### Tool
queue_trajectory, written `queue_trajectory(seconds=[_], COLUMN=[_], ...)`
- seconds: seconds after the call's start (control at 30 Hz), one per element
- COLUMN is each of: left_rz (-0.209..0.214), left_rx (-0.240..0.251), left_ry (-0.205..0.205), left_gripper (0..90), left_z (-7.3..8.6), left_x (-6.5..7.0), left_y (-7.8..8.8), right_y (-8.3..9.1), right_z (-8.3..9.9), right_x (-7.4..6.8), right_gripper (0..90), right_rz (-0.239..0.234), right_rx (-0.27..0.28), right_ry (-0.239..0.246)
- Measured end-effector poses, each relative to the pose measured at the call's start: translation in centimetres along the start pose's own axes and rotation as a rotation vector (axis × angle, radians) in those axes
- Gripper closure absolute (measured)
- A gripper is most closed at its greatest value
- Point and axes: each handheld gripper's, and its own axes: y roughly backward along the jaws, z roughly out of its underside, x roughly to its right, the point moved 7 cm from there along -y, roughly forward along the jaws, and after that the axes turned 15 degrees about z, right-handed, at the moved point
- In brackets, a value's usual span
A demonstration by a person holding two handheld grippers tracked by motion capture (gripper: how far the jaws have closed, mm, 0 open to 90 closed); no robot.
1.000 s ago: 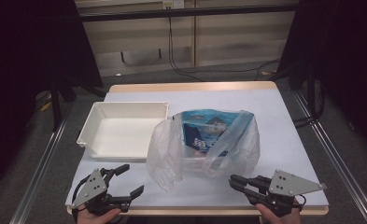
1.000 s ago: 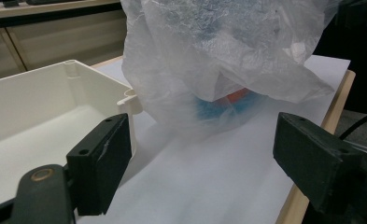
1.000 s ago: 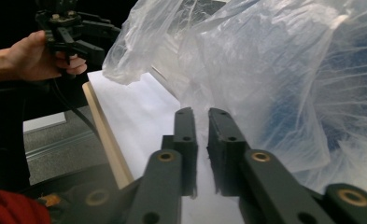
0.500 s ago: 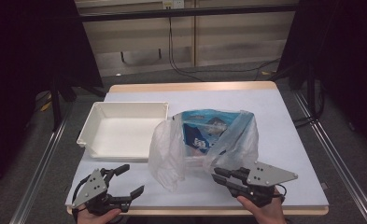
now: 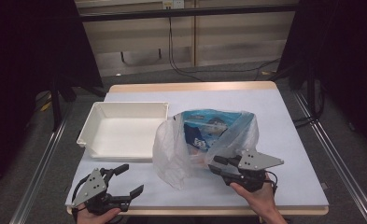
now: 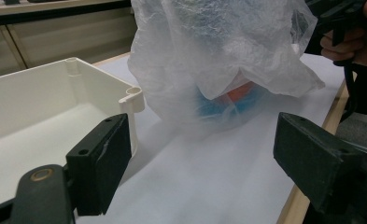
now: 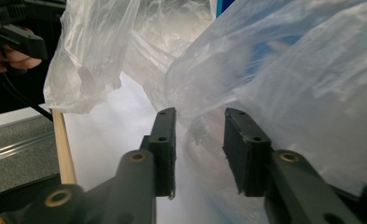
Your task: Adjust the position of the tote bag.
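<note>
1. A clear plastic bag stands crumpled near the middle of the white-covered table, a blue printed packet showing through its film.
2. Just left of the bag sits a white tray, its near corner close to the bag's bulging side.
3. The right gripper, held in a person's hand, points at the bag's near right flank. Its jaws have just been opening, and in the right gripper view they stand a little apart with a fold of the bag's film lying between them, the pads not pressing it.
4. The left gripper rests well clear of the bag, at the table's near edge in front of the tray, its jaws spread wide with nothing between them.
</note>
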Motion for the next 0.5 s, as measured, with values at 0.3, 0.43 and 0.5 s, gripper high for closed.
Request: queue_trajectory(seconds=[0.3, 0.43, 0.5], left_rz=[0.028, 0.037, 0.057], left_rx=[-0.011, -0.018, -0.018], left_ry=[0.0, 0.012, 0.016], left_gripper=[21.1, 21.9, 23.7], left_z=[0.0, 0.0, -0.1], left_x=[0.4, 0.6, 0.8], left_y=[-0.2, -0.1, -0.1], right_y=[-1.7, -1.3, -1.0], right_z=[-0.2, -0.3, -0.3], right_x=[-0.7, -0.4, -0.3], right_gripper=[74.2, 86.5, 87.3], right_rz=[-0.053, -0.096, -0.109], right_rx=[-0.012, -0.002, 0.002], right_ry=[0.012, -0.019, -0.024])
